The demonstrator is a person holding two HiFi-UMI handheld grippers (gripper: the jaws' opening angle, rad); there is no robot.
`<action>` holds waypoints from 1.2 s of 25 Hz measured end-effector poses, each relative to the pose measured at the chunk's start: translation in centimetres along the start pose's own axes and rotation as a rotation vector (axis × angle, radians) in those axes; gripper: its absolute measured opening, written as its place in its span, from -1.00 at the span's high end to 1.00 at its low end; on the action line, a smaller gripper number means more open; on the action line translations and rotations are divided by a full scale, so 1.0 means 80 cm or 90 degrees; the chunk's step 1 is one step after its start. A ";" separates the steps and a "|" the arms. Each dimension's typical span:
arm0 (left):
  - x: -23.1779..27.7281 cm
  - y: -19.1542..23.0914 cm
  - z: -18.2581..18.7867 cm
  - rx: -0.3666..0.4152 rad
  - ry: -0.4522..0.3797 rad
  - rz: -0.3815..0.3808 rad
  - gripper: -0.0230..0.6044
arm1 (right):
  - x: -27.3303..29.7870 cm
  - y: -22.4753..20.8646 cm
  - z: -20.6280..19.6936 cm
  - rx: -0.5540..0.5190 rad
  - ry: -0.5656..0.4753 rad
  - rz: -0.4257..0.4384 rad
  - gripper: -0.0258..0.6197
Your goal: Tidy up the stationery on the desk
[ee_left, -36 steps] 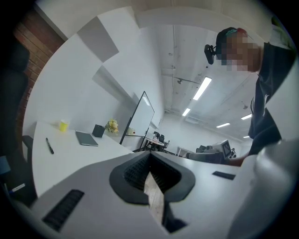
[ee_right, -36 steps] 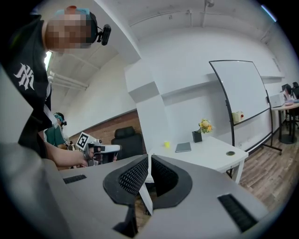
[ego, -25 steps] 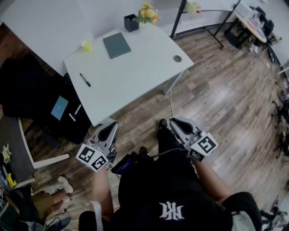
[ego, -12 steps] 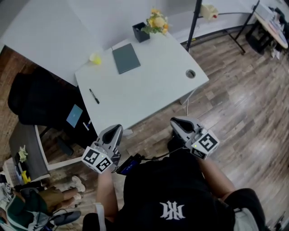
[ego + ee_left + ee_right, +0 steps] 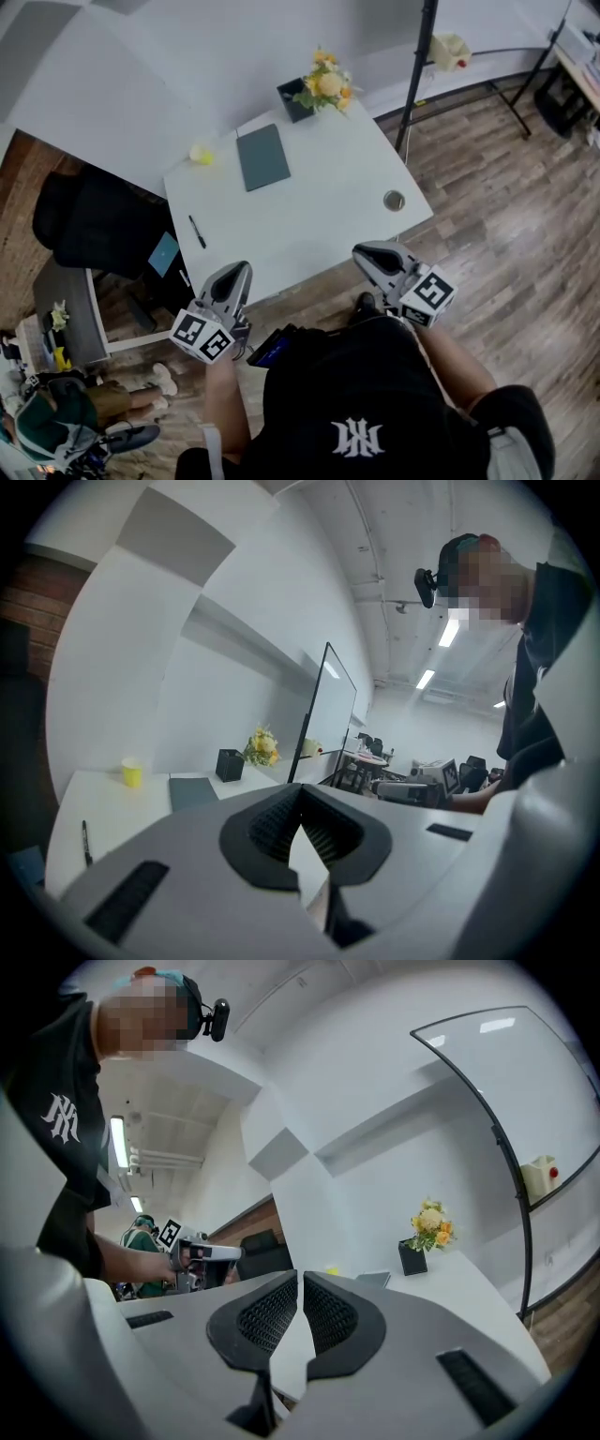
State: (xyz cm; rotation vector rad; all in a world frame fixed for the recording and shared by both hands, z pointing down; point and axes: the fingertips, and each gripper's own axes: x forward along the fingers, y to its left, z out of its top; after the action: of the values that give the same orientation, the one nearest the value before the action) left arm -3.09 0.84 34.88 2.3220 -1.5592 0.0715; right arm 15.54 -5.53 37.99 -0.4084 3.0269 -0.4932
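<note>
We hold the left gripper (image 5: 240, 269) and the right gripper (image 5: 364, 251) out in front of us, well apart, both aimed at the white desk (image 5: 319, 211). From the head view their tips reach just about to its near edge, the left one toward the near left corner, the right one further along toward the near right corner. Both are clenched and empty. In the left gripper view the ribbed pads meet at the tip with nothing between them. In the right gripper view only a thin slit shows between the pads, and nothing sits in it.

The stationery lies untouched on the desk. A black pen (image 5: 197, 232) lies close to the left edge, roughly along it, about midway down. A grey notebook (image 5: 262, 157) lies flat and closed near the far edge. A small yellow cup (image 5: 200, 154) stands at the far left corner, just beside the notebook. A black pot (image 5: 292, 98) with yellow flowers (image 5: 325, 84) stands at the far right corner. A round hole (image 5: 395, 200) sits in the top near the right edge, toward the near right corner.

Left of the desk we see a black chair (image 5: 94, 220) with a blue sheet (image 5: 163, 253) on it. A dark pole (image 5: 419, 70) rises beyond the right edge over the wooden floor (image 5: 487, 206)
</note>
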 end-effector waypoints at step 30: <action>0.138 0.243 -0.015 -0.029 0.086 0.148 0.92 | 0.233 -0.200 -0.004 0.018 0.177 0.031 0.78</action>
State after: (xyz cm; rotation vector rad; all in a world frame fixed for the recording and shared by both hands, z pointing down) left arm -16.16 -15.18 43.41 2.0461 -1.7343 0.2414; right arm 1.54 -25.05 43.34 -0.2852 3.2802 -0.6385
